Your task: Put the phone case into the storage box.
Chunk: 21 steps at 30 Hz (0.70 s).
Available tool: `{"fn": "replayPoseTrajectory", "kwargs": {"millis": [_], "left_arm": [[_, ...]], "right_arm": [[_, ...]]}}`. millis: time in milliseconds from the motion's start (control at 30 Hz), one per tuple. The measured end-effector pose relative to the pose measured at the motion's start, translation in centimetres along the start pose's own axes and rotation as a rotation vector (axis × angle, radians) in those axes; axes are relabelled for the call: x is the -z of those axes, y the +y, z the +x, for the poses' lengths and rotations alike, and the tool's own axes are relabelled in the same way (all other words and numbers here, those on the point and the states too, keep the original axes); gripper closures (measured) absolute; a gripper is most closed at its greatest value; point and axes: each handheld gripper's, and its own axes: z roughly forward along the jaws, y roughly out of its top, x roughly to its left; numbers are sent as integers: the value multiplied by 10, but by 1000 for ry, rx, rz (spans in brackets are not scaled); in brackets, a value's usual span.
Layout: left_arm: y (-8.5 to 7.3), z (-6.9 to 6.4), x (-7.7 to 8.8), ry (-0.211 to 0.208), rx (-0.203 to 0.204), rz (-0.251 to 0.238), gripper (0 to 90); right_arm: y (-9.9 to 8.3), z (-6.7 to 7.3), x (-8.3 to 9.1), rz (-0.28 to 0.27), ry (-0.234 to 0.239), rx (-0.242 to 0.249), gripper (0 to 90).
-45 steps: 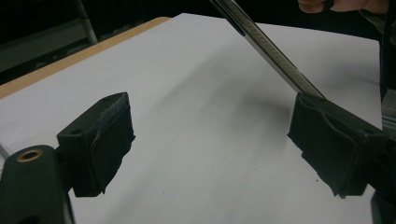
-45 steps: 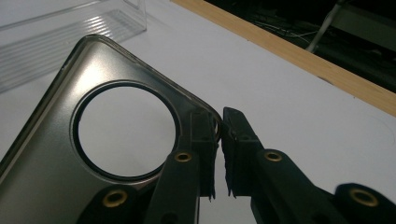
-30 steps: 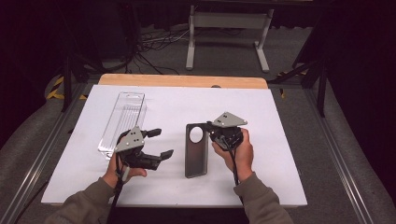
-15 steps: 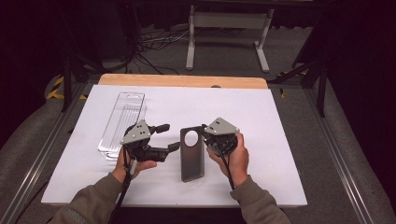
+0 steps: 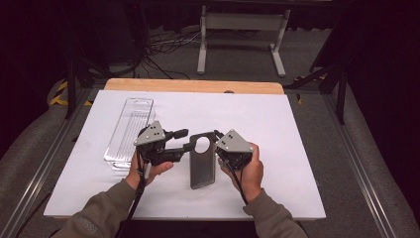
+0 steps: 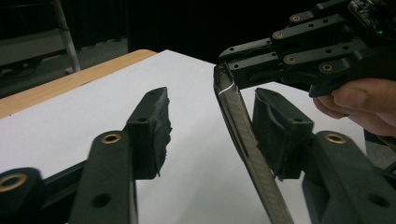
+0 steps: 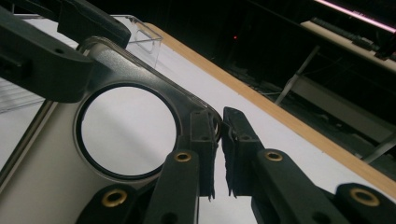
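Two grippers on the phone case [image 5: 202, 158]: right gripper [image 5: 216, 139] pinched tight on its top corner, tilted off the tabletop [image 5: 297, 148]. Left gripper [image 5: 187, 140], jaws half-open, has just been closing round the opposite edge, no squeeze yet; the clear tray [image 5: 130, 131] w/ nothing in it sits nearby.

clear plastic tray [image 5: 130, 131] lay left on white tabletop [image 5: 277, 124] | wooden edge strip [image 5: 193, 86] behind | metal stand [image 5: 241, 37] beyond

Phone case [image 5: 203, 163]: you grip smooth dark plastic, glossy along its clear rim.
Fingers [image 6: 150, 130]: your pads look matt black, rubbery, rough-edged.
Tabletop [image 5: 277, 129]: matt white sheet; bare light wood strip at twelve o'clock.
Clear tray [image 5: 130, 131]: glossy see-through plastic at ten o'clock.
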Motion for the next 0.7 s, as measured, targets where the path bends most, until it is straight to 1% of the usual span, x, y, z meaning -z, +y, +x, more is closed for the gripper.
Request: {"fn": "replayPoseTrajectory", "kwargs": {"millis": [33, 100, 133, 167, 200, 233, 267, 300, 400, 433, 500, 600, 700], "left_arm": [[1, 1, 0, -3, -8, 1, 509], [1, 0, 0, -5, -4, -2, 563], [2, -1, 0, -4, -11, -2, 563], [2, -1, -1, -1, -14, 0, 581], [3, 0, -1, 1, -28, 0, 605], [3, -1, -1, -2, -20, 6, 638], [4, 0, -1, 7, -25, 1, 647], [4, -1, -1, 4, -14, 1, 656], [6, 0, -1, 13, -27, 5, 680], [7, 0, -1, 11, -24, 1, 697], [7, 0, -1, 10, -21, 7, 724], [7, 0, -1, 21, -27, 16, 751], [8, 1, -1, 42, -39, 20, 770]], "right_arm": [[0, 1, 1, -5, -11, 9, 834], [1, 1, 1, -10, -20, 17, 833], [1, 2, 2, -15, -31, 25, 833], [2, 3, 3, -19, -44, 38, 833], [2, 3, 3, -21, -50, 45, 833], [3, 4, 3, -21, -54, 47, 832], [3, 5, 4, -24, -61, 53, 832], [3, 6, 4, -27, -65, 53, 832], [4, 8, 5, -38, -82, 75, 830], [5, 9, 6, -43, -86, 78, 829], [5, 10, 7, -50, -94, 88, 828], [6, 11, 8, -58, -102, 96, 826], [6, 13, 8, -63, -106, 104, 821]]}}
